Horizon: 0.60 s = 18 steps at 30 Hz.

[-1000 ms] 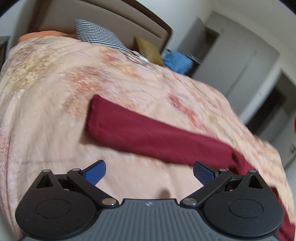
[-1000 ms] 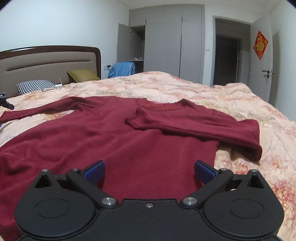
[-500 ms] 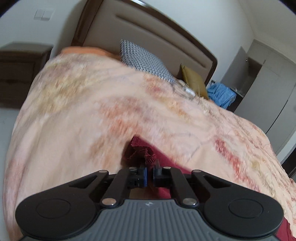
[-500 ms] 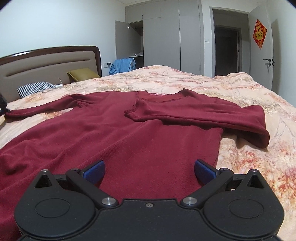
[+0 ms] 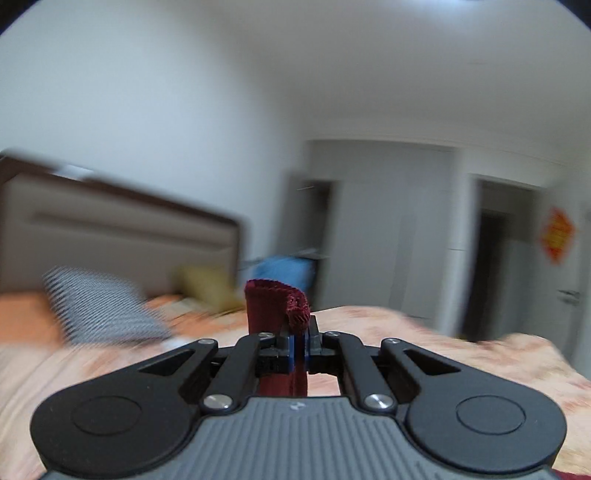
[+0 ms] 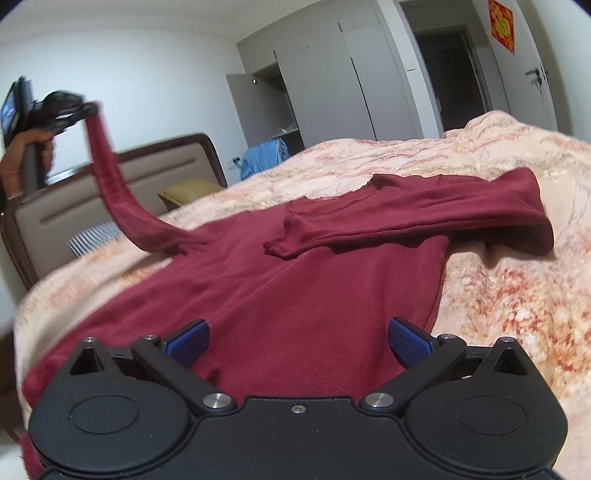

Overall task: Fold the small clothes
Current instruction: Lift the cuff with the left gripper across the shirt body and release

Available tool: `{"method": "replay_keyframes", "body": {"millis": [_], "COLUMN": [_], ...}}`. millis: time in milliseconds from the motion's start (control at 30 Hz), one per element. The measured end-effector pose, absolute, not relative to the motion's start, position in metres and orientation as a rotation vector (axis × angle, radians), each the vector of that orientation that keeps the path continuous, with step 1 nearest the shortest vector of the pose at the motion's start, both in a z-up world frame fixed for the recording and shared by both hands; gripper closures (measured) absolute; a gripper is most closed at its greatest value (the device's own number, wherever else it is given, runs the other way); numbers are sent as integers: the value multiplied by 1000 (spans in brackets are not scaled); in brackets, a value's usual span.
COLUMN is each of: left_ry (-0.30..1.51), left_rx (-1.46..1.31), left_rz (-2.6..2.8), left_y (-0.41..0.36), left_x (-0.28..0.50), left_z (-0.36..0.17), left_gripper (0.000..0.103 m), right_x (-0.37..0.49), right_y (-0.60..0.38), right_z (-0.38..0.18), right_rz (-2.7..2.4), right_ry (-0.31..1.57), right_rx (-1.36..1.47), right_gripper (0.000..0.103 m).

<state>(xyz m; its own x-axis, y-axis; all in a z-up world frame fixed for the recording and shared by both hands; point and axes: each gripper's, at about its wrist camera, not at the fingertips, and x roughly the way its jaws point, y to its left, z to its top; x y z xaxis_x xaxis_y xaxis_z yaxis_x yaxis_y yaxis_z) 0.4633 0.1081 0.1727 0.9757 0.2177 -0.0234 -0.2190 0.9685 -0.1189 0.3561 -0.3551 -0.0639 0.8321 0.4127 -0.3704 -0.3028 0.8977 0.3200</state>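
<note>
One big bed with a peach flowery cover (image 6: 509,280) fills most of the right wrist view. Behind it stands a padded tan headboard with a dark wood edge (image 6: 110,184), and grey closet doors (image 6: 332,85) line the far wall.

On the bed cover lies a dark red long-sleeved knit top (image 6: 295,295), spread flat with its body toward the right gripper. One sleeve (image 6: 424,218) is folded across the chest, and its cuff rests on the red cloth. The other sleeve (image 6: 110,177) is lifted off the bed and rises in a curve to the left gripper (image 6: 79,110), high up near the wall. A bare hand (image 6: 26,155) holds that tool's handle.

In the left wrist view, the left gripper (image 5: 297,341) is clamped tight on the red cuff (image 5: 277,306), which sticks up above the closed blue pads (image 5: 292,345). That view is blurry.

The right gripper (image 6: 297,341) hovers over the lower part of the top. Its two blue pads (image 6: 188,341) are spread wide apart and grasp nothing.

Smaller things sit near the headboard: a black-and-white checked pillow (image 5: 99,306), a mustard yellow cushion (image 6: 188,190) and a blue cloth bundle (image 6: 264,157). A red paper square (image 6: 500,24) hangs on the door.
</note>
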Motion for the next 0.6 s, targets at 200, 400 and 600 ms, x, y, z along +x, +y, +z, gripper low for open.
{"method": "replay_keyframes", "body": {"millis": [200,400,600], "left_ry": [41,193,425], "left_rx": [-7,8,25], "left_rz": [-66,-276,-459], "left_y": [-19,-131,-185], "left_x": [490,523,546], "left_z": [182,129,46], "left_gripper": [98,98,98], "right_x": [354,351,351], "right_y": [-367,-370,-372], "right_z": [-66,-66,-67], "right_rz": [414,425,431], "right_ry": [423,410,403], "right_rx": [341,368,389], "right_gripper": [0,0,0]}}
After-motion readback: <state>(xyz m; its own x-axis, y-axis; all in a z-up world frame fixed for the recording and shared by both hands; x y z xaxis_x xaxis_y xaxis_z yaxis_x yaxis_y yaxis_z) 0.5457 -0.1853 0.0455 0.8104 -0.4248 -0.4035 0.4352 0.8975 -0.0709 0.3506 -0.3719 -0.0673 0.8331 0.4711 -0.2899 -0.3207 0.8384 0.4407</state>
